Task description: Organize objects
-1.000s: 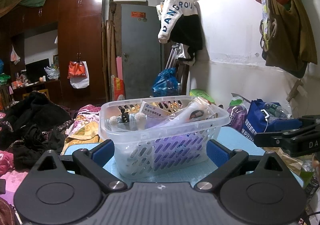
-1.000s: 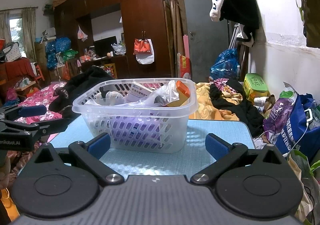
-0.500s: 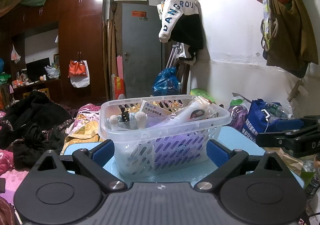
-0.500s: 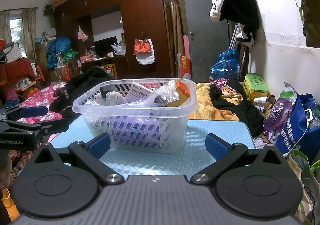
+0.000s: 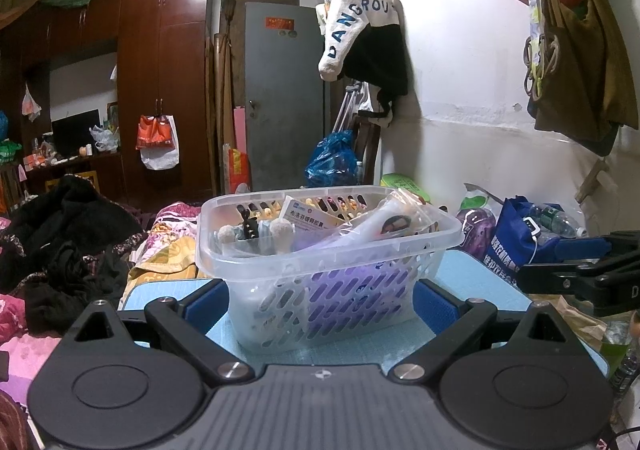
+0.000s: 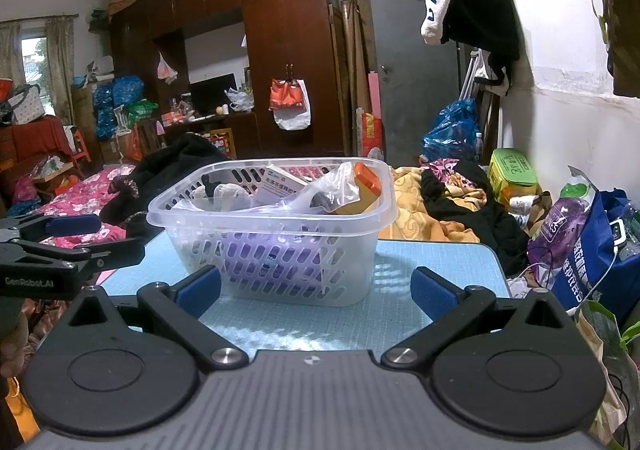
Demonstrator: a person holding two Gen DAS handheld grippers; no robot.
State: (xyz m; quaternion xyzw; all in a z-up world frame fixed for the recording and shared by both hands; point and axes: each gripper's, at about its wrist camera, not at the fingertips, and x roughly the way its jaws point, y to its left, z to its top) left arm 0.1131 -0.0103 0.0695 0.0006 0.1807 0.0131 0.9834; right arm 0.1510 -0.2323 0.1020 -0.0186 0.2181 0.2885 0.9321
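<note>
A clear plastic basket point(image 5: 332, 274) point(image 6: 280, 250) stands on a light blue table point(image 6: 420, 290). It holds a white medicine box point(image 5: 316, 216), a clear bag point(image 6: 324, 190), an orange-capped item point(image 6: 366, 180), a black clip point(image 5: 247, 226) and purple things below. My left gripper point(image 5: 320, 302) is open, its blue pads either side of the basket's near end. My right gripper point(image 6: 316, 290) is open and empty, just in front of the basket. Each gripper shows at the edge of the other's view.
Piles of clothes point(image 5: 68, 246) lie left of the table on a bed. Blue and purple bags point(image 6: 588, 250) crowd the floor at the right by the white wall. A brown wardrobe point(image 6: 280, 50) and a grey door point(image 5: 284, 90) stand at the back.
Both grippers have barely shifted. The basket and its contents have not moved.
</note>
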